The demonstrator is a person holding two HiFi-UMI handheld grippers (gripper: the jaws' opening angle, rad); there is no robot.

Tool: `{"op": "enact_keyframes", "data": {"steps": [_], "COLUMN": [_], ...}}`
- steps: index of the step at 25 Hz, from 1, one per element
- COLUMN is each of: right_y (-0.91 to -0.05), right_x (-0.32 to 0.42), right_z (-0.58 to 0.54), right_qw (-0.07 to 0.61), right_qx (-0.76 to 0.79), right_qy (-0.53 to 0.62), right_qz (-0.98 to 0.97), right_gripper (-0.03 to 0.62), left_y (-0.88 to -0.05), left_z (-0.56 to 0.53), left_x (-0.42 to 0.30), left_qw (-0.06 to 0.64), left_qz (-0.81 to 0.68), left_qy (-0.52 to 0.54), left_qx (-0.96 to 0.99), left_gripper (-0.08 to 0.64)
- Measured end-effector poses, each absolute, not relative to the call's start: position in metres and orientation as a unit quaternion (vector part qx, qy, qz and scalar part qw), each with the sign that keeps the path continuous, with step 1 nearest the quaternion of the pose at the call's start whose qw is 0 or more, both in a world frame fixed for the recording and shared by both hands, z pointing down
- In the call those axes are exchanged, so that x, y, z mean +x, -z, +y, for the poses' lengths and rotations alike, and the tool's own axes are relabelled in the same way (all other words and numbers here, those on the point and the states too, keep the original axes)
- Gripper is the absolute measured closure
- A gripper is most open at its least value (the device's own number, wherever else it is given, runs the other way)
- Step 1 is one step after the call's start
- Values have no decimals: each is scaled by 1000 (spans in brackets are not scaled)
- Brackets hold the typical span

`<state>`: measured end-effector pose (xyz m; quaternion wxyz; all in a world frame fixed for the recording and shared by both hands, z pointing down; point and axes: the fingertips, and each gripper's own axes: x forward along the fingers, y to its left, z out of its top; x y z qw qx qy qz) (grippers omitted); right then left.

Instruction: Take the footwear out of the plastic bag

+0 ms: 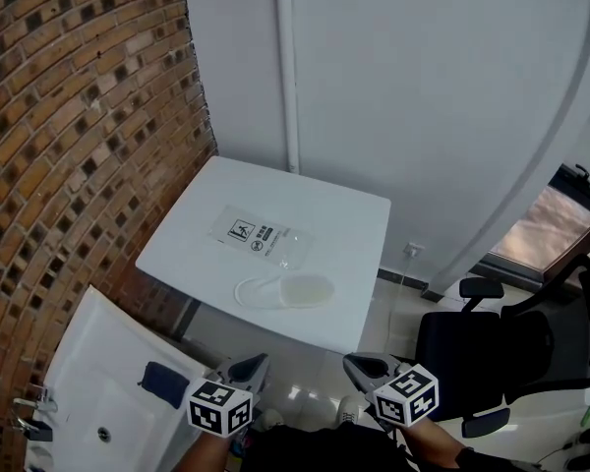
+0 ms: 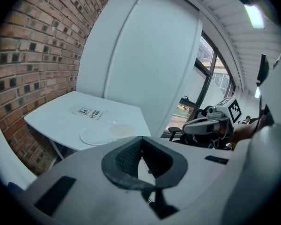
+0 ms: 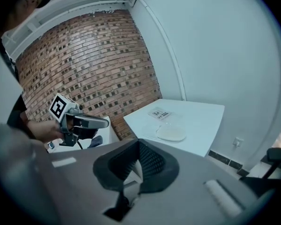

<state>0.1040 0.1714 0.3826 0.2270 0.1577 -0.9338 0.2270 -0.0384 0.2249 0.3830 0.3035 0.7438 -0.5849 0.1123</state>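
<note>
white slipper (image 1: 285, 291) beside plastic bag (image 1: 263, 236) on table (image 1: 359, 214), left gripper (image 1: 250, 368) and right gripper (image 1: 364, 366) both closed, empty

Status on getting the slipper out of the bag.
Done: nothing yet; the slipper lies on the table at the plastic bag, seemingly still under its clear film, though that's hard to tell. In hand: nothing; left gripper and right gripper hang short of the table, jaws shut, empty. Left: pin the bag, draw the slipper out.
</note>
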Motion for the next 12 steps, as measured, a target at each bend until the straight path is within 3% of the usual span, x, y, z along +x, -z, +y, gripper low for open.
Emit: {"op": "enact_keyframes", "data": {"steps": [12], "right_y": [-386], "right_x": [109], "right_z": [177], "right_qw": [225], "right_qx": [164], "right_qy": [-230], "right_qz": [-932], "right_gripper": [592], "left_y": [-384], "left_z": [231], "left_x": [-31], "left_qw": [297], "left_qz": [-575], "left_qy": [-125], "left_qx": [752], "left_gripper": [554]}}
